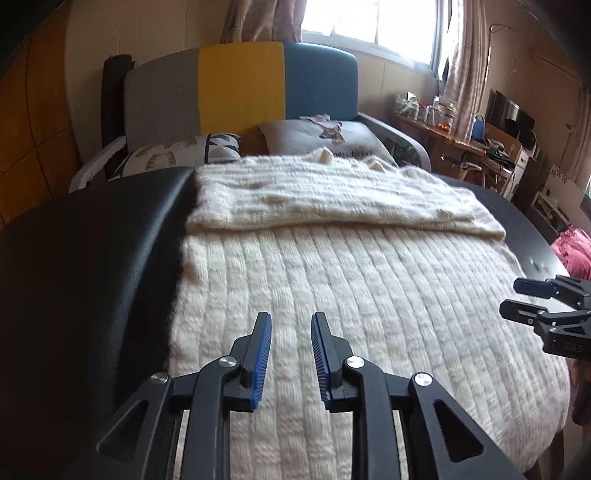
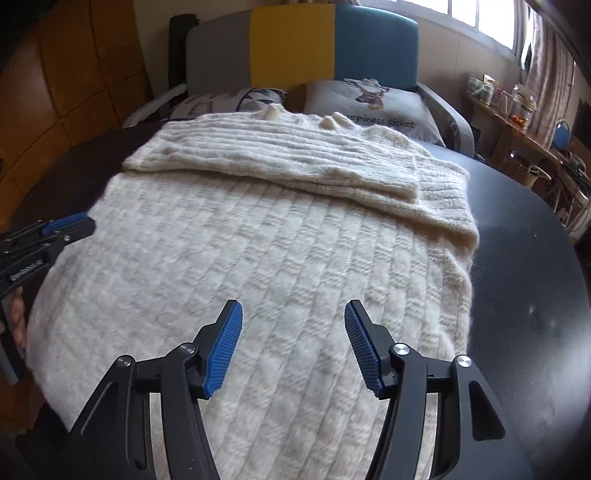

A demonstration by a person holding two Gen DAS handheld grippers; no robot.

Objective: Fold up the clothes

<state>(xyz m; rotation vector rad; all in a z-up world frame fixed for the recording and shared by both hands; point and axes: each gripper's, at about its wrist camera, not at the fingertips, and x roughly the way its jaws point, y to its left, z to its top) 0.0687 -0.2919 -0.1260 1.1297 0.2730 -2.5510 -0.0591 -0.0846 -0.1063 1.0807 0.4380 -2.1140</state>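
Two grippers hang over a cream knitted sweater (image 1: 351,295) that lies spread flat on a dark worktop (image 1: 92,258). Both sleeves (image 2: 280,162) are folded across the far part of the sweater, one lying over the other, with the collar at the far edge.

The left gripper (image 1: 291,321) is poised above the near part of the sweater, towards its left side; its blue pads stand a narrow gap apart with nothing between them, only knit showing below. The right gripper (image 2: 293,310) is above the near part towards the right side, its jaws spread wider and likewise empty. Whether either one touches the fabric cannot be told.

Beyond the worktop stands a sofa (image 2: 295,48) with a grey, yellow and blue back, with two cushions (image 2: 369,99) on its seat. A window (image 1: 373,22) with curtains is to the right, above a cluttered wooden shelf (image 1: 454,140).
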